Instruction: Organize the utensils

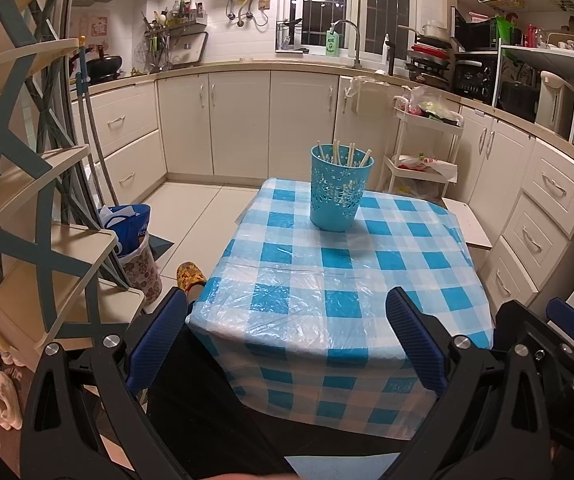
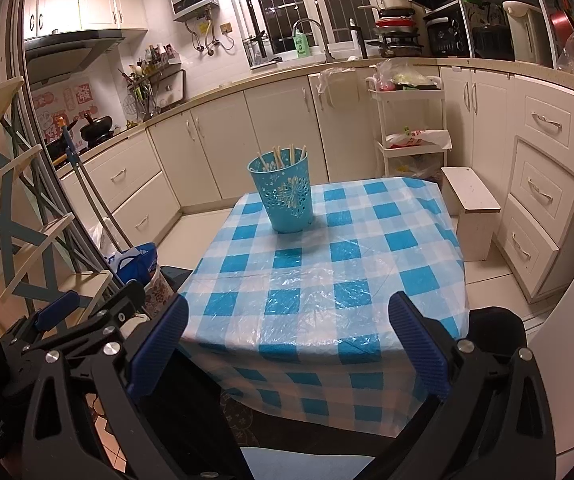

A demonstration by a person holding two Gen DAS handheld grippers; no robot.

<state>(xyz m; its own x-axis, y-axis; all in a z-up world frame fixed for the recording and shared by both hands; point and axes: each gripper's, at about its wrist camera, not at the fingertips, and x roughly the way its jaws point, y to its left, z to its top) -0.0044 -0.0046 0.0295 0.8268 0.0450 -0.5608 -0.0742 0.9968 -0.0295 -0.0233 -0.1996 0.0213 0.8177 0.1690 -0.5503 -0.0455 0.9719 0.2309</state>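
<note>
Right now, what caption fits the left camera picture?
Open left gripper faces a blue cup of chopsticks on a checked table.

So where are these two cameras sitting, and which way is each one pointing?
Left wrist view: rides on the left claw, looking forward over the checked table at the blue holder with chopsticks; its open blue fingers, the right claw's edge and a slippered foot show.
Right wrist view: rides on the right claw, facing the same table from further right; its open fingers and the left claw show.
Shared: table, holder, kitchen cabinets.
</note>
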